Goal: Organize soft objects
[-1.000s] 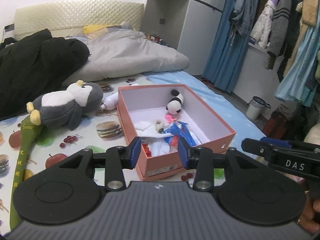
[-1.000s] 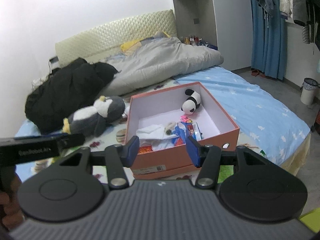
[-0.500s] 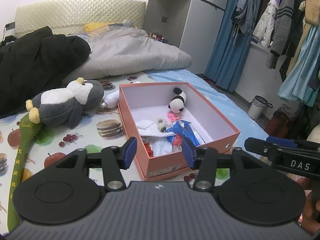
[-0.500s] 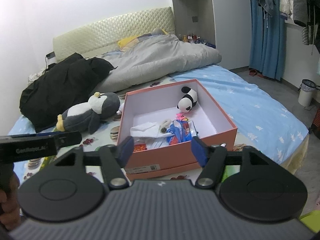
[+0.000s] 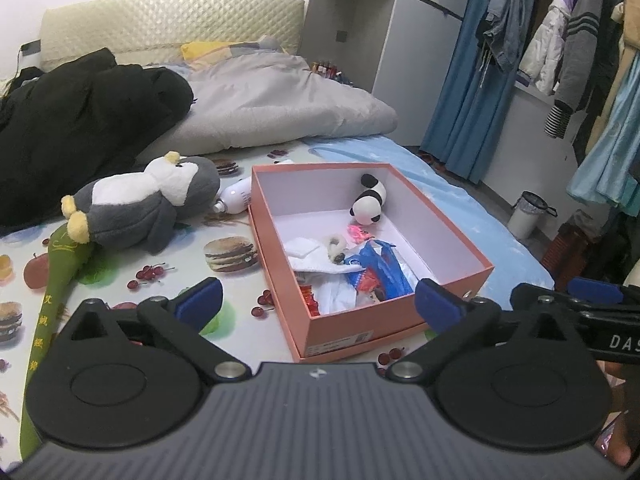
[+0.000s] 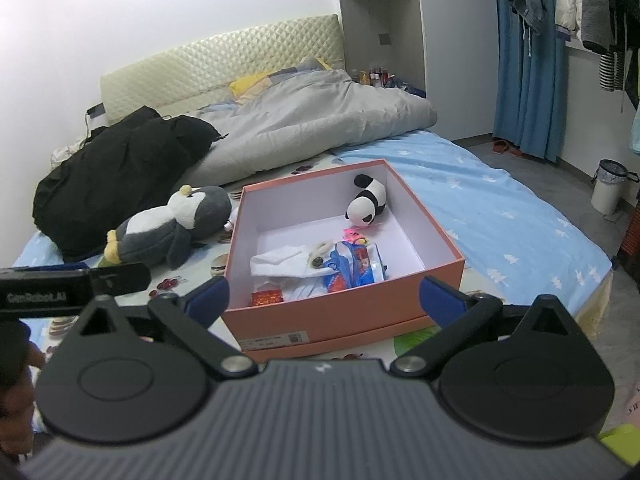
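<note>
Both hand-held grippers are up over the near edge of the bed [image 5: 460, 196], and both are spread wide with nothing between the fingers. The left hand-held gripper [image 5: 316, 300] frames the near end of the box [image 5: 344, 326]; the right hand-held gripper [image 6: 324, 294] does the same from its side, its blue pads flanking the box's near wall without touching it.

The box, salmon-pink outside and white inside, sits open on the fruit-and-burger printed sheet [image 5: 168, 256] toward the middle of the bed. Inside, a small panda [image 6: 366, 200] leans in the far right corner. Nearer the front wall lies a jumble: a white cloth [image 6: 280, 260], a blue wrapper [image 6: 352, 266], a red packet [image 6: 266, 297] and a little pink item [image 6: 350, 234].

Out on the sheet, left of the box, the penguin [image 5: 148, 200] lies on its side, head toward the box, close but apart from it. A white bottle [image 5: 236, 200] lies between the penguin's head and the box's far left corner. A green plush strip [image 5: 60, 264] runs under the penguin's feet toward the near edge of the bed.

Toward the head of the bed: a black coat [image 6: 116, 176] on the left, a grey duvet [image 6: 320, 120] bunched beside it.
</note>
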Demonstrator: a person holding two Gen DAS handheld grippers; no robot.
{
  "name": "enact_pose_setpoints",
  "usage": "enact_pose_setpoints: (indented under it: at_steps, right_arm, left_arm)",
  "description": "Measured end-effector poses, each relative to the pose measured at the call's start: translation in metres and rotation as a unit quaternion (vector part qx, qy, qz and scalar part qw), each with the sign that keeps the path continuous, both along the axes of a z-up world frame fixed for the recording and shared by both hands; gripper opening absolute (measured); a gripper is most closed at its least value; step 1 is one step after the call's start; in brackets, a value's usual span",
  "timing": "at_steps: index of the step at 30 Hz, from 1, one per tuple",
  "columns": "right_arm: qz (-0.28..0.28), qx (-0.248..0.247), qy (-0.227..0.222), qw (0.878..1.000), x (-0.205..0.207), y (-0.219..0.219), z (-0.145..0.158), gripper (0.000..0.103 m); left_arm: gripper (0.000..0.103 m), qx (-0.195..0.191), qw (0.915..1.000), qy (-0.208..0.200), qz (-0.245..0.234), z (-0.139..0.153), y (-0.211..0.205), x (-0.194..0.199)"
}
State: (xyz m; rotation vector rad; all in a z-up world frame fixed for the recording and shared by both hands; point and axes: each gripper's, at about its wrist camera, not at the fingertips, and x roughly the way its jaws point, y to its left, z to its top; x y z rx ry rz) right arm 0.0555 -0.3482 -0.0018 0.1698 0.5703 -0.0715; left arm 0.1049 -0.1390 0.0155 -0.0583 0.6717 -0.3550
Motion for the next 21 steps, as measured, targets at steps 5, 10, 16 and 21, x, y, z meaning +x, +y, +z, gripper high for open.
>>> enact_pose_setpoints:
  at_steps: [5, 10, 16, 21]
  right_arm:
    - [-0.001, -0.001, 0.002, 1.000, 0.0010, 0.0015, -0.0010, 0.103]
    - [0.000, -0.001, 0.002, 1.000, 0.0014, 0.0019, -0.0015, 0.103]
    - [0.004, -0.003, 0.004, 1.000, 0.0015, 0.0048, -0.0026, 0.103]
    - [-0.001, -0.003, 0.000, 1.000, 0.0000, 0.0063, -0.0023, 0.103]
  left_arm:
    - [0.103, 0.011, 0.9999, -0.004, -0.002, 0.0014, -0.0008, -0.0006]
    - [0.103, 0.008, 0.9999, 0.007, 0.000, 0.0022, 0.0001, 0.0018]
    - [0.103, 0.013, 0.9999, 0.005, 0.003, 0.0027, 0.0003, 0.0033]
    - [0.103, 0.015, 0.9999, 0.002, 0.000, 0.0016, 0.0003, 0.0028]
